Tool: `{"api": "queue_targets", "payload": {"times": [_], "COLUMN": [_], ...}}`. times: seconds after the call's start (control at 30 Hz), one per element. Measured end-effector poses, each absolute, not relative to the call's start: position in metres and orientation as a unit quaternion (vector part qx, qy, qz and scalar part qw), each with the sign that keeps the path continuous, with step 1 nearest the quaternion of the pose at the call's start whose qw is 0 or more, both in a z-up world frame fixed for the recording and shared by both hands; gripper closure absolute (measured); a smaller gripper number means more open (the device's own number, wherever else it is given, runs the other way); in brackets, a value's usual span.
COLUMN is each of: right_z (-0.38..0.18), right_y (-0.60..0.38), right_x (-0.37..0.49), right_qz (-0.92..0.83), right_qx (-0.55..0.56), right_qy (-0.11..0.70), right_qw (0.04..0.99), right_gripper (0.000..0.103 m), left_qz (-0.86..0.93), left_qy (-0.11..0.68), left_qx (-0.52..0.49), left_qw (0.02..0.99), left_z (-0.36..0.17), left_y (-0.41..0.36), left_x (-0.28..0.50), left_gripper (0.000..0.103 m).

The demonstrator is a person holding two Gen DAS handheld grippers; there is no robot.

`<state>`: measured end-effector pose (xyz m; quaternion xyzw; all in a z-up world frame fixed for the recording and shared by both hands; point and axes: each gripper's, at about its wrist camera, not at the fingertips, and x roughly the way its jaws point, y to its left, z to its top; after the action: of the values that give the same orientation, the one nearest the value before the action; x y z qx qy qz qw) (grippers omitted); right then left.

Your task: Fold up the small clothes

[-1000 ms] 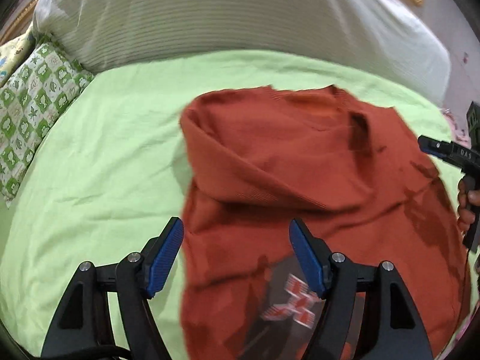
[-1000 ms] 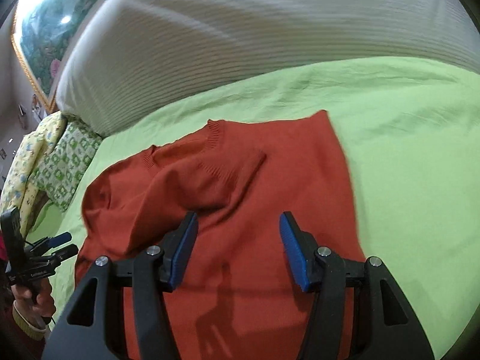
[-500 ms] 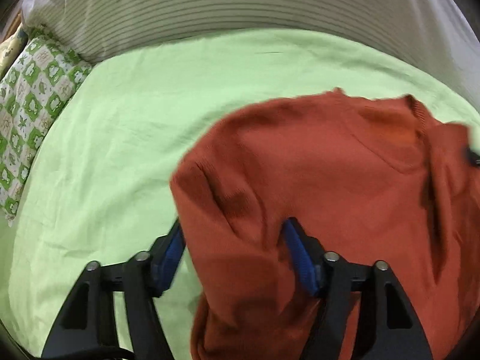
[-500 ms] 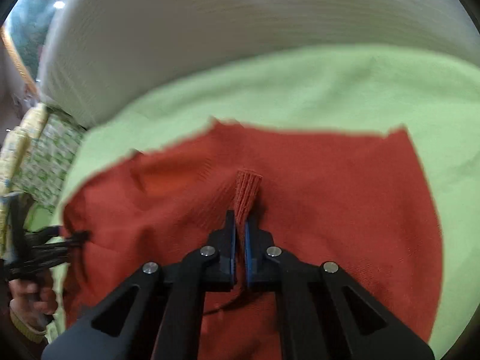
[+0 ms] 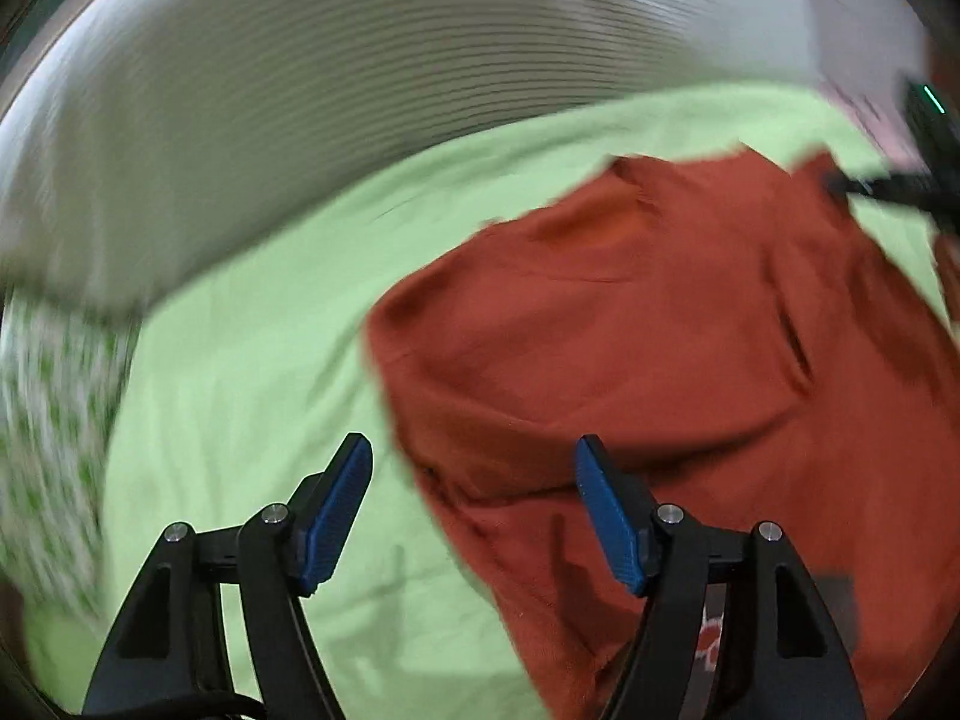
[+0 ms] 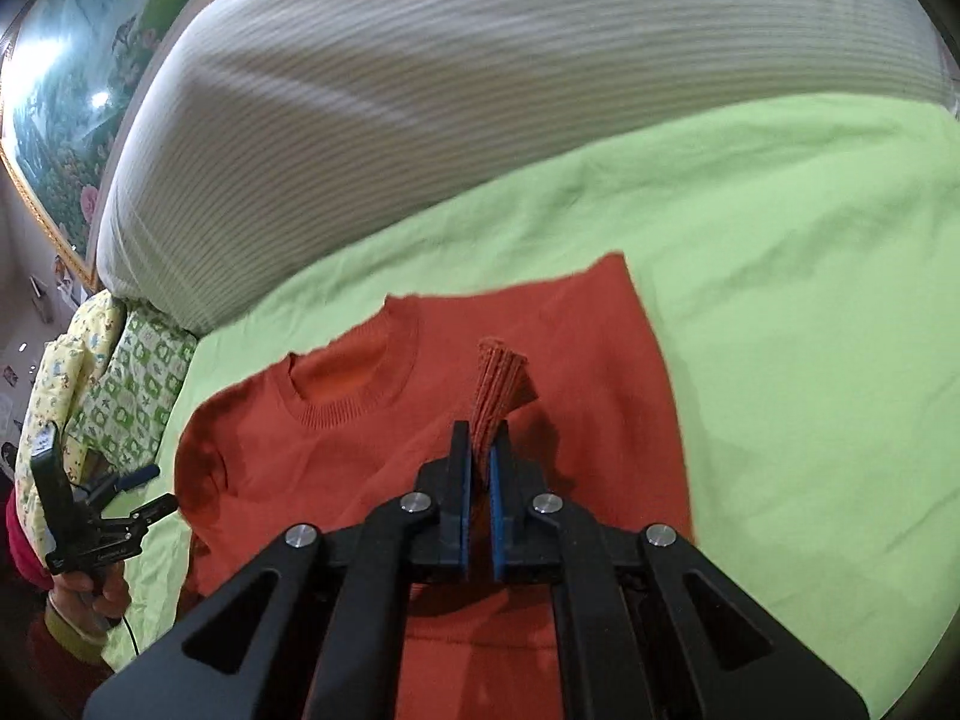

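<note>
Sweater (image 6: 576, 360) on green sheet (image 6: 810, 276), cuff (image 6: 501, 378) pinched in right claw (image 6: 478, 468), left claw (image 5: 474, 516) opening (empty), white pillow (image 6: 480, 78) behind.

The sweater (image 6: 540, 360) lies on the sheet (image 6: 810, 300), before the headboard (image 6: 480, 90).

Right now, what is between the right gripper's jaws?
A bunched ribbed cuff of the orange sweater is pinched between the right gripper jaws and sticks up past their tips, as the right wrist view shows.
</note>
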<state>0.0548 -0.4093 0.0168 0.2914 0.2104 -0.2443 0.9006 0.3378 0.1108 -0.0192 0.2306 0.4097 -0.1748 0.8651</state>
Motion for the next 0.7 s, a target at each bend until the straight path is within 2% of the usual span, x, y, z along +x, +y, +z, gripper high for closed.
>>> {"api": "queue_targets", "payload": {"times": [0.1,0.23,0.3,0.33,0.37,0.5,0.6,0.7], "right_z": [0.012,0.008,0.004,0.003,0.002,0.008,0.023,0.020], "right_y": [-0.407,-0.403,-0.405,-0.405,-0.406,-0.405,-0.408,-0.414], "right_x": [0.054,0.058,0.056,0.056,0.055,0.046,0.036,0.044], "right_qz": [-0.237,-0.237,-0.236,-0.236,-0.237,-0.237,-0.237,-0.284], "right_qx": [0.293,0.294,0.297,0.297,0.299,0.303,0.324,0.304], "right_qy": [0.208,0.212,0.212,0.213,0.214,0.194,0.138,0.149], "right_qw": [0.903,0.902,0.901,0.900,0.899,0.902,0.906,0.897], "right_gripper": [0.097,0.097,0.097,0.097,0.097,0.097,0.097,0.097], "left_qz": [-0.225,-0.212,-0.216,-0.226,-0.229,-0.201,-0.164,-0.121], "left_qy": [0.386,0.387,0.403,0.417,0.428,0.430,0.451,0.459], "left_qx": [0.323,0.427,0.446,0.445,0.441,0.390,0.287,0.263], "left_qw": [0.834,0.789,0.769,0.760,0.755,0.789,0.829,0.840], "left_z": [-0.021,-0.055,-0.071,-0.079,-0.083,-0.073,-0.061,-0.070], "left_y": [0.083,0.063,0.061,0.063,0.065,0.079,0.101,0.107], "left_x": [0.331,0.346,0.357,0.361,0.366,0.390,0.425,0.439], "left_gripper": [0.030,0.030,0.053,0.091,0.100,0.103,0.103,0.103]}}
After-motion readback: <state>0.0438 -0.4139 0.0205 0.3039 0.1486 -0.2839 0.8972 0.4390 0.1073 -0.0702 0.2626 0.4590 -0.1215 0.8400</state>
